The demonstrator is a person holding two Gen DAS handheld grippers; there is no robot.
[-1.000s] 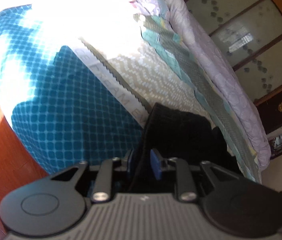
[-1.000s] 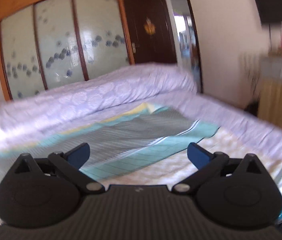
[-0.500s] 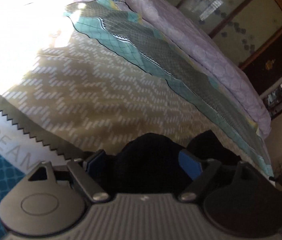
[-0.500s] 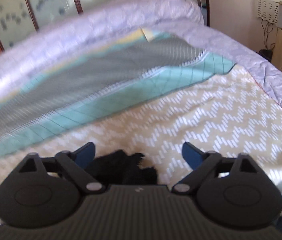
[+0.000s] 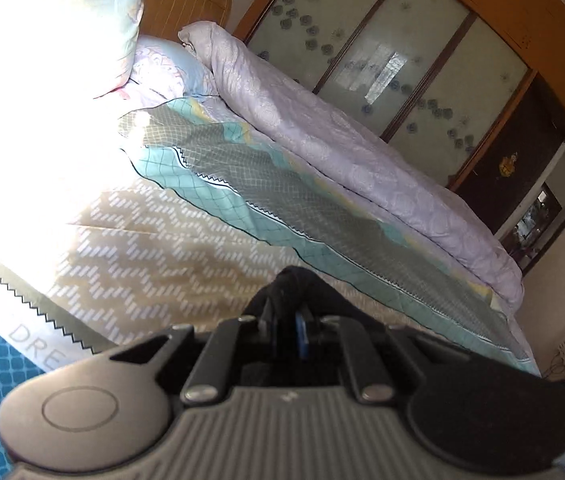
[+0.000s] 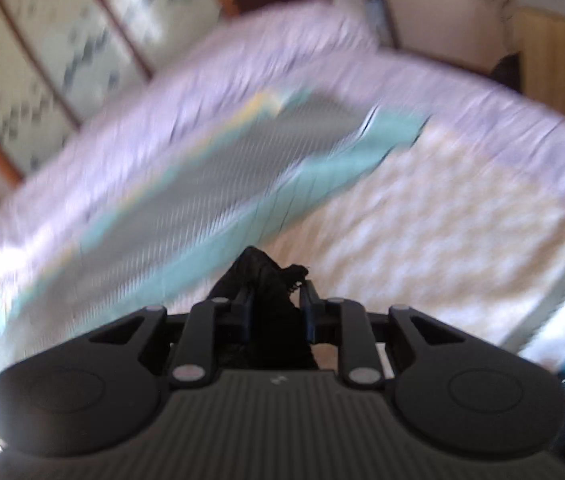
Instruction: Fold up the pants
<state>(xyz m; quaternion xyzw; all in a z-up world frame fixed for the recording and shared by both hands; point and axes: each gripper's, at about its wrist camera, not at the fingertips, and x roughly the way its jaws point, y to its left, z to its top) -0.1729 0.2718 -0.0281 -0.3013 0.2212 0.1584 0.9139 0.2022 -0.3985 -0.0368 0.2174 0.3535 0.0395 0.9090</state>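
Left gripper (image 5: 287,330) is clenched on the black pants (image 5: 294,284). Right gripper (image 6: 276,312) is closing, its jaws pinching the pants (image 6: 266,276) above the near bed (image 5: 170,240).

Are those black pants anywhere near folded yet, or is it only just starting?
Only starting, by the look of it. Done: the left gripper is shut on a bunch of the black pants. In hand: the right gripper has black cloth between its jaws, which are closing. Left: no neat fold shows anywhere; the fabric is bunched, so laying it flat on the bed and folding remain.
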